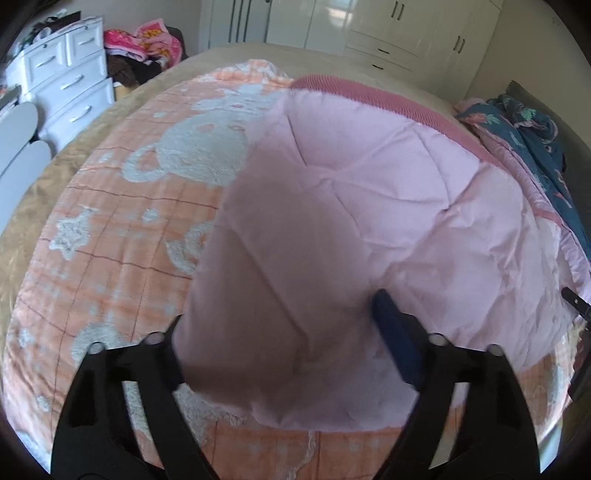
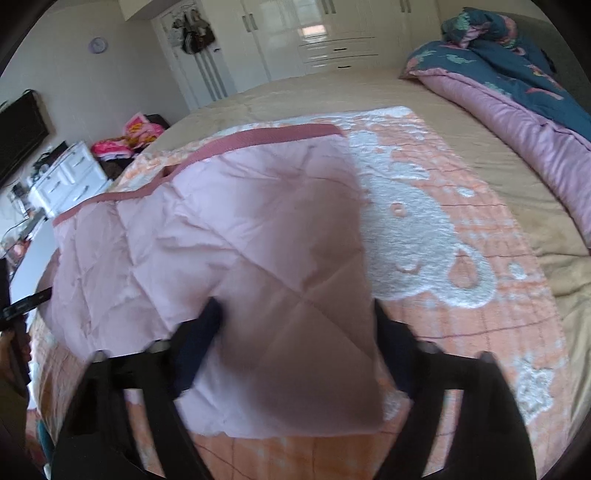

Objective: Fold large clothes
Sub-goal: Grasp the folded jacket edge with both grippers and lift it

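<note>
1. Pink quilted blanket [image 1: 369, 206] lay part-folded on the bed [image 2: 480, 155], its pale lining turned over the orange cat-patterned face, filling the middle of both frames.
2. Left gripper [image 1: 280, 332] and right gripper [image 2: 295, 332] each had a folded corner between the fingers; whether the pads pressed on it I could not tell.
3. Risk, as I judged it: the puffy, slick corners could slip free and the fold spring back crooked.
4. Dusty-rose binding edged its far side.

a home bedroom: a wide bed [image 2: 461, 122], white wardrobes [image 2: 332, 33], a white dresser [image 1: 70, 85] and heaped bedding [image 2: 517, 66].
</note>
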